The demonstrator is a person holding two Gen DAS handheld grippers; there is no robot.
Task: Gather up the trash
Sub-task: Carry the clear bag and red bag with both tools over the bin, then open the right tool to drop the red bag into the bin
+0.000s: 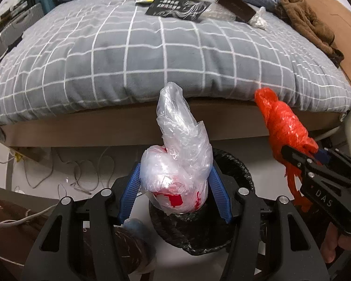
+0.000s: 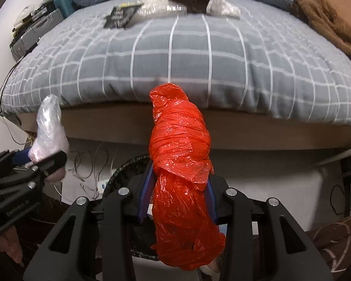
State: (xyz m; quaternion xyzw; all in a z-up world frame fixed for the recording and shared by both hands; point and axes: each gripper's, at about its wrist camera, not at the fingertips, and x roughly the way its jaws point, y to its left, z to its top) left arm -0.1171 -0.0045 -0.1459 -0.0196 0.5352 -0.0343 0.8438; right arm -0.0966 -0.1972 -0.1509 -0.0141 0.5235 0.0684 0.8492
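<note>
Nearest the left wrist camera, the left gripper (image 1: 174,182) is clenched on a crumpled clear plastic bag (image 1: 182,154) with red print on its lower part; the 2 blue finger pads (image 1: 131,192) press its sides, and its twisted top sticks up past the fingertips. Directly beneath it sits the bin lined with a black bag (image 1: 236,164), its dark rim showing on both sides of the plastic. Holding the wad right over the opening looks deliberate: letting go here would probably drop it straight in.

Just to the right, the right gripper (image 1: 316,155) grasps a twisted red plastic bag (image 1: 283,121) around its middle, so the knotted upper part stands above the fingers and loose tails hang below. In the right wrist view the same red bag fills the centre, pinched between blue pads (image 2: 145,187), with the bin's black rim (image 2: 126,164) low and to the left of it. That suggests the red bag is near the bin but not clearly over its mouth, so it likely needs a short shift left before release.

On the floor beyond the bin lie loose cables (image 1: 65,171). Behind them rises the wooden bed frame (image 1: 105,126), topped by a grey checked duvet (image 1: 152,53). At its far end more probable trash waits: a black printed packet (image 1: 177,7), a dark box (image 1: 236,4), and clear wrappers (image 1: 259,18). A brown garment (image 1: 304,21) lies at the right edge.
</note>
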